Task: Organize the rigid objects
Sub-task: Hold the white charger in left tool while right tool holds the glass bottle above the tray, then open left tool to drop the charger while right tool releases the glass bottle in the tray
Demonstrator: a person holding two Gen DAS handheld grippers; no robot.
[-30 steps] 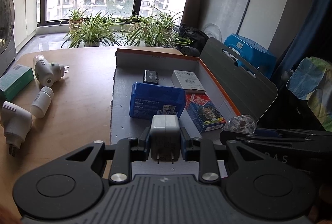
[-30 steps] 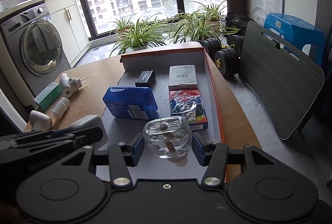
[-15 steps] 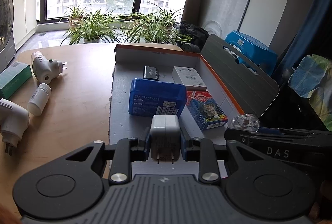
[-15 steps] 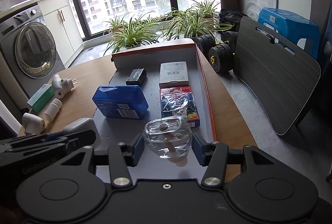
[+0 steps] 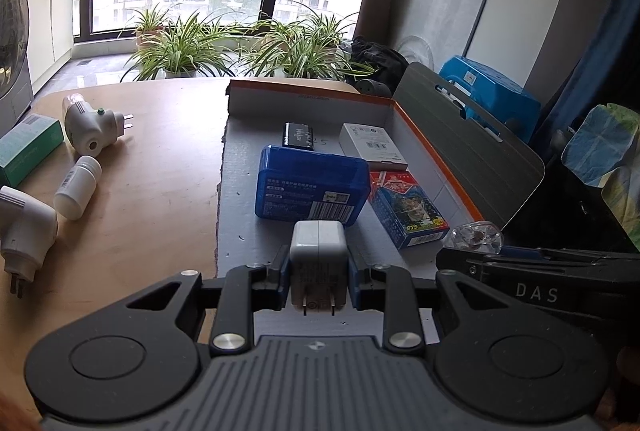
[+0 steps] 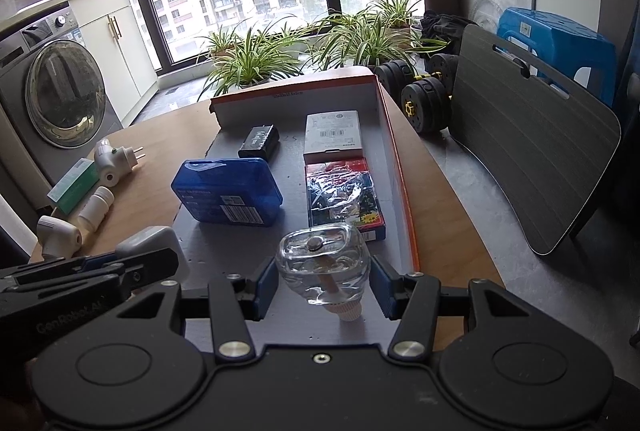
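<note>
Holding a white charger [image 5: 318, 255] in your left gripper [image 5: 318, 281], you have both pads pressed against its sides, prongs pointing back toward the camera, low in the centre of the left wrist frame. Your right gripper [image 6: 323, 281] is clamped on a clear glass bottle [image 6: 323, 265] with its pale cap toward the camera, at lower centre of the right wrist frame. Both sit over the near end of the shallow cardboard box [image 5: 430, 151] on the wooden table [image 5: 152, 167].

Inside the box, a blue plastic case [image 5: 312, 189] lies just beyond the charger. To its right is a red and blue card pack [image 5: 406, 207], with a white carton [image 5: 372, 147] behind it and a small black block [image 5: 298, 136] at the far end.

At the left of the left wrist frame, out on the table, lie two white plug-in units [image 5: 90, 129] [image 5: 24, 227], a small white bottle [image 5: 78, 181] and a green carton [image 5: 28, 151].
</note>
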